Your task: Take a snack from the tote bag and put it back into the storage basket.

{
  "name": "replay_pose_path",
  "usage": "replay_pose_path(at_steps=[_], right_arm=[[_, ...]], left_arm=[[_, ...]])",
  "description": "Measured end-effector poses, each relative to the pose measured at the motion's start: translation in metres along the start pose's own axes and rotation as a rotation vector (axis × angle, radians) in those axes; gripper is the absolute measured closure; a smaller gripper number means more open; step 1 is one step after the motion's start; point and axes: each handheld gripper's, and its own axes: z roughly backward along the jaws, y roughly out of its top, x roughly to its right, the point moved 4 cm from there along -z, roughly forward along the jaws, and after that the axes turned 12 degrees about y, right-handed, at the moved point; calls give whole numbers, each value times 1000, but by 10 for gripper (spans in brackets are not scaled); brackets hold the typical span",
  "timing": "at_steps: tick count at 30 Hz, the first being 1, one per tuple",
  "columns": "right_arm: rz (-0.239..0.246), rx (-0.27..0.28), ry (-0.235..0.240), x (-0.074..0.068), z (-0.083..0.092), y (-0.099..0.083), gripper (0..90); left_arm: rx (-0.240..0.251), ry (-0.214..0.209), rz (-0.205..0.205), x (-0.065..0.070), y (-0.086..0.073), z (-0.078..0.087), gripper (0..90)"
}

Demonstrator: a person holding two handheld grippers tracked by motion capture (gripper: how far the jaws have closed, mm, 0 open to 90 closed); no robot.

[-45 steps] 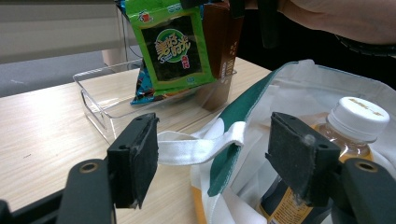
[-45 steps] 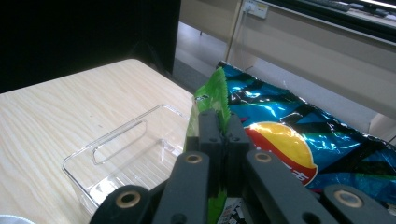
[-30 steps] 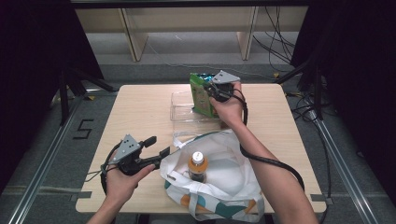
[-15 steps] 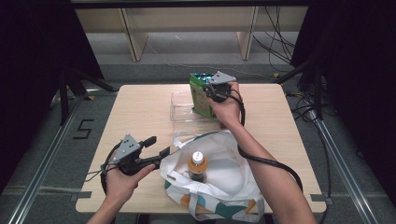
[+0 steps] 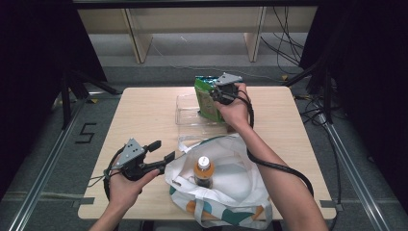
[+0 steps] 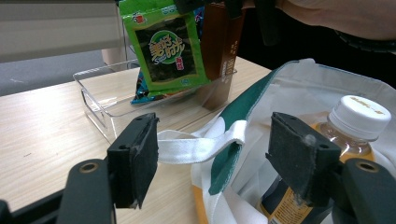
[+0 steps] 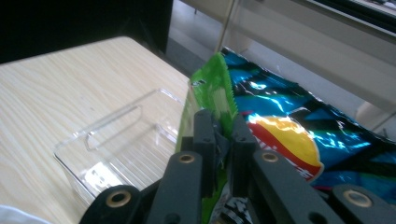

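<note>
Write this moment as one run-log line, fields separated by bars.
right gripper: shut on green snack packet, jaws just easing | packet: over clear tray | left gripper: open at tote bag strap

Left gripper [image 6: 212, 163] agape, right gripper [image 7: 223, 140] pinched

Your table [image 5: 144, 115] is light wood. On it, just below your right gripper [image 5: 222, 94], stands a clear plastic tray [image 5: 187, 113]. A white cloth bag [image 5: 235, 192] lies on the near part, directly beside your left gripper [image 5: 162, 151], and its strap [image 6: 196, 147] lies between that gripper's jaws.
</note>
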Motion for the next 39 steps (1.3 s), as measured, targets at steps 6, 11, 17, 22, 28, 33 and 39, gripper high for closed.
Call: replay_pose_path(at_steps=[6, 11, 17, 22, 28, 33, 39], right_arm=[[16, -29, -18, 2, 5, -3, 817], [25, -56, -18, 3, 8, -5, 814], [71, -66, -8, 2, 9, -2, 868], [54, -62, 8, -4, 8, -2, 900], [129, -5, -3, -3, 7, 2, 900], [174, 54, -6, -3, 5, 7, 900], [188, 46, -18, 0, -3, -3, 900]], left_arm=[[-1, -3, 0, 1, 0, 0, 326], [-1, -7, -1, 2, 0, -1, 327], [-1, -7, -1, 2, -1, -1, 327], [-1, -5, 1, 1, 0, -1, 327], [1, -3, 1, 1, 0, 0, 328], [0, -6, 1, 2, -1, -1, 328], [0, -5, 0, 1, -1, 0, 329]])
